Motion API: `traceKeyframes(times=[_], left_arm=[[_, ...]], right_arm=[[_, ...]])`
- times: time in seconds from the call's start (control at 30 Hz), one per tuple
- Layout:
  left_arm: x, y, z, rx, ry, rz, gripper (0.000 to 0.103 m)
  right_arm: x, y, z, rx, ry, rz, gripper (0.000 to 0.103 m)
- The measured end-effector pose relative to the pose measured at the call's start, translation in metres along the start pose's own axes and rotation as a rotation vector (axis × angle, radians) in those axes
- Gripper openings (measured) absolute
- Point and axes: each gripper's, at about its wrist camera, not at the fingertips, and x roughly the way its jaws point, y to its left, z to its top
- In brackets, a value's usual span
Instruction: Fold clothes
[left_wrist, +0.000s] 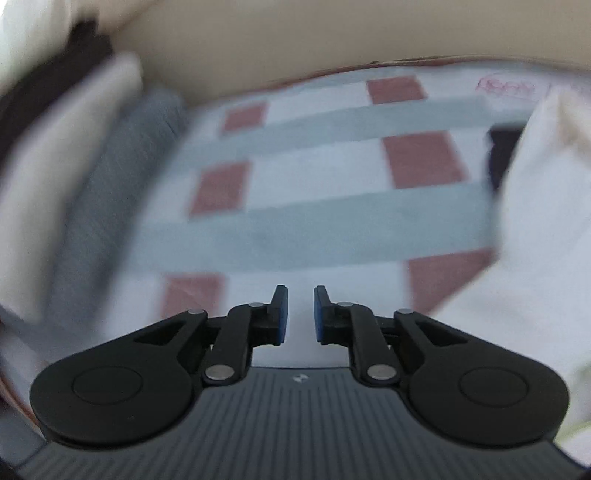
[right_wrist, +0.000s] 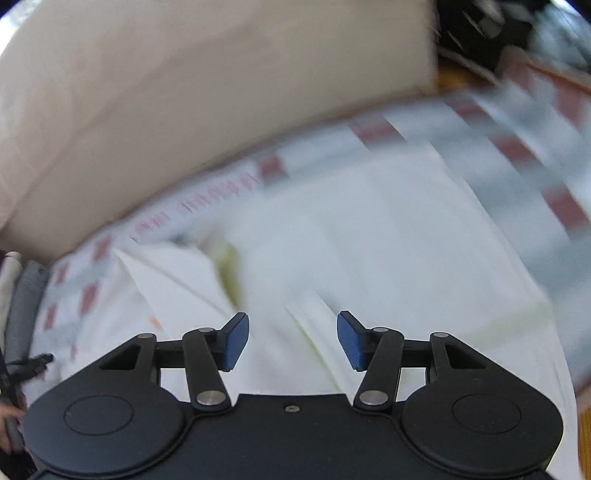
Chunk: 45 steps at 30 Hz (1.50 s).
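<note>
Both grippers hang empty over the bed: our left gripper (left_wrist: 300, 314) has its jaws nearly together with a narrow gap and nothing between them above the checked sheet (left_wrist: 332, 162), and our right gripper (right_wrist: 293, 341) stands spread above the white garment (right_wrist: 369, 236), touching none of it. That garment lies flat on the sheet, with a white cloth (left_wrist: 535, 206) off to the left gripper's right. To fold well, we judge we should bite an edge or corner, not the middle, and lift both sides evenly.

Motion-blurred checked sheet (left_wrist: 332, 177), smeared white garment (right_wrist: 369, 240), grey folded cloth (left_wrist: 110, 192) indistinct
</note>
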Motion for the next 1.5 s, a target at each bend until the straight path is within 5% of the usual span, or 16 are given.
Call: traceKeyframes(times=[0.03,0.1,0.23,0.3,0.37,0.43,0.47,0.5,0.53,0.6,0.8,1.07,1.2,1.5], left_arm=[[-0.007,0.006,0.001,-0.079,0.008,-0.106,0.013],[-0.027,-0.004,-0.001,-0.092,-0.003,-0.195,0.017],[-0.079,-0.056,-0.017,0.037,-0.033,-0.198,0.046],[-0.094,-0.08,-0.027,0.056,-0.008,-0.239,0.046],[-0.106,-0.103,-0.036,0.082,0.016,-0.267,0.047],[-0.113,-0.125,-0.047,0.141,0.013,-0.215,0.048],[-0.114,-0.133,-0.051,0.174,0.028,-0.188,0.048],[-0.115,-0.142,-0.055,0.206,0.043,-0.161,0.048],[-0.119,-0.145,-0.056,0.213,0.045,-0.16,0.048],[-0.125,-0.148,-0.058,0.209,0.048,-0.168,0.048],[-0.133,-0.13,-0.056,0.052,0.041,-0.217,0.049],[-0.138,-0.112,-0.068,-0.184,0.043,-0.452,0.049],[-0.14,-0.119,-0.072,-0.17,0.054,-0.499,0.053],[-0.154,-0.155,-0.081,-0.09,0.112,-0.649,0.059]], right_arm=[[-0.002,-0.013,-0.009,0.023,-0.022,-0.04,0.059],[-0.004,-0.04,-0.027,0.079,-0.044,-0.069,0.059],[0.012,-0.065,-0.044,0.226,0.012,0.122,0.059],[0.022,-0.068,-0.05,0.269,0.038,0.2,0.059],[0.036,-0.066,-0.05,0.292,0.045,0.175,0.062],[0.05,-0.061,-0.049,0.29,0.027,0.137,0.063],[0.055,-0.056,-0.048,0.263,0.006,0.151,0.057],[0.06,-0.051,-0.047,0.235,-0.015,0.165,0.027],[0.06,-0.044,-0.046,0.202,-0.038,0.186,0.012],[0.053,-0.028,-0.046,0.128,-0.083,0.236,0.012],[-0.013,0.035,-0.073,-0.077,-0.198,0.575,0.012],[-0.041,0.098,-0.165,-0.55,0.016,0.852,0.012],[-0.024,0.104,-0.187,-0.612,0.087,0.722,0.012],[-0.04,0.11,-0.187,-0.691,0.036,0.64,0.012]])
